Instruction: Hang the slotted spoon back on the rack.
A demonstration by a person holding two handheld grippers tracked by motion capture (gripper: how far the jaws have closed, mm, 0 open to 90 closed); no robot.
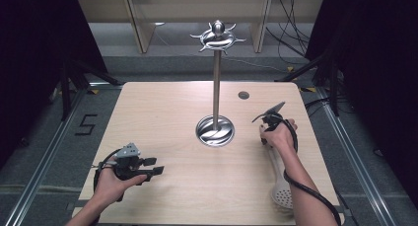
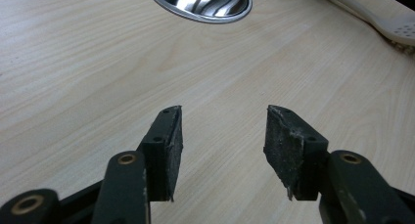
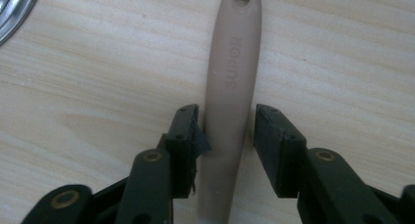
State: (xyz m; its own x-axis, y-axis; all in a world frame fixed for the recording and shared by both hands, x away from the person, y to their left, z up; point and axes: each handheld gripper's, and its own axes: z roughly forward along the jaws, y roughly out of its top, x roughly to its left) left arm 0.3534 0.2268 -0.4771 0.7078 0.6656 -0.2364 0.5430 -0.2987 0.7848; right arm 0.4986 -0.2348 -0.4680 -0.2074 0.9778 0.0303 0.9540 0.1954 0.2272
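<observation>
A person's right gripper (image 3: 226, 136) straddles the beige plastic handle of a slotted spoon (image 3: 231, 92) lying flat on the pale wooden table (image 1: 162, 112), the handle running straight away from the tool along the line of its jaws, its hanging hole at the far end. The jaws stand half open: one black pad (image 3: 192, 136) touches or all but touches the handle's side, while a sliver of table shows between the handle and the other pad, so the grip does not look settled yet. In the high view the spoon's long axis runs back toward the person, its perforated white bowl (image 1: 282, 191) lying behind the right gripper (image 1: 269, 118), beside the forearm. The right hand (image 1: 278, 133) is plainly the nearer one; the left gripper (image 1: 154, 166) sits well apart across the table, its jaws wide and holding nothing, bare wood between its pads (image 2: 172, 145). Between the two tools stands a polished steel utensil stand (image 1: 216, 78), round dished base, upright pole, and a ring of hooks at the top; it lies ahead and to the inner side of the right gripper.
</observation>
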